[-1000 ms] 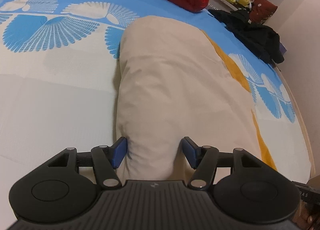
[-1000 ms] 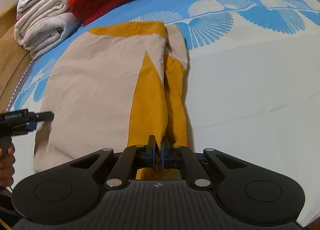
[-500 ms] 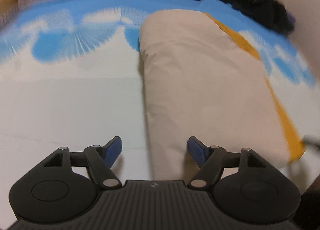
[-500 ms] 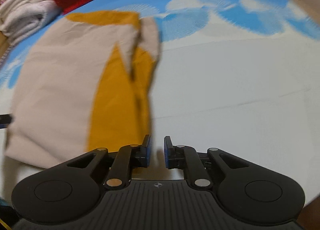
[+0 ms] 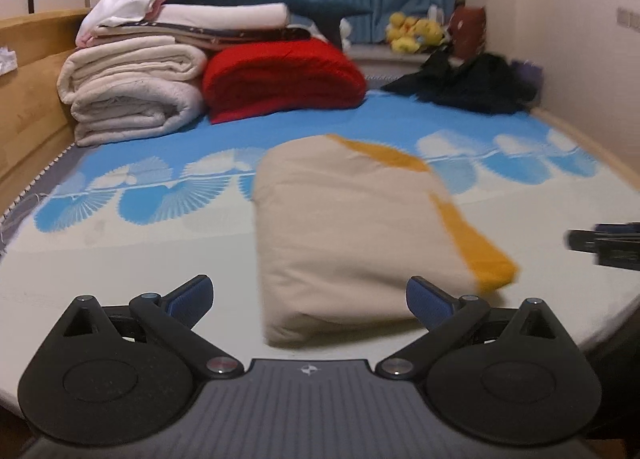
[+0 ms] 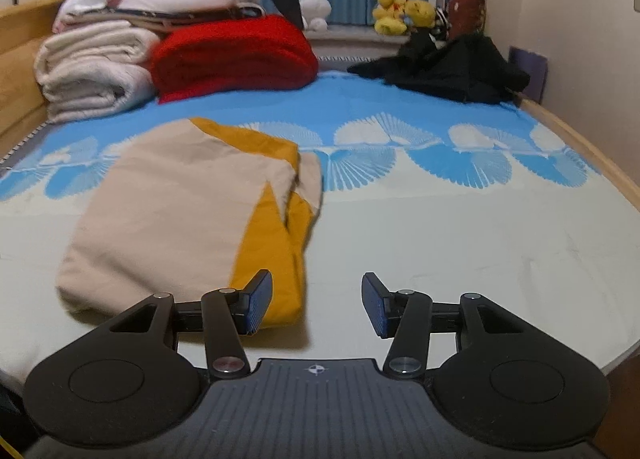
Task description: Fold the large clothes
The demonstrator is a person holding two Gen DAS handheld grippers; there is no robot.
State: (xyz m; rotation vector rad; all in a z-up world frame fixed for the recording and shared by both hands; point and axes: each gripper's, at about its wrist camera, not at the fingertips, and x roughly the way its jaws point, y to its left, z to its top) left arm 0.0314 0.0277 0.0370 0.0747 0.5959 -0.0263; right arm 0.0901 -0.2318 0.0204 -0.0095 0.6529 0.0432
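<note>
Lying folded on the bed point(image 6: 460, 243) — beige-and-yellow garment point(image 6: 180, 215), both claws opening.

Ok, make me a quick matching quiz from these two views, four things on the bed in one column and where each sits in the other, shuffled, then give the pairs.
Things
1. beige and mustard garment
2. red blanket
3. black clothes
4. cream bedding rolls

Places
A. far right, near the wall
B. far left, against the wooden side
C. nearest the grippers, folded
D. far end, right of the cream rolls

Pairs: 1-C, 2-D, 3-A, 4-B
</note>
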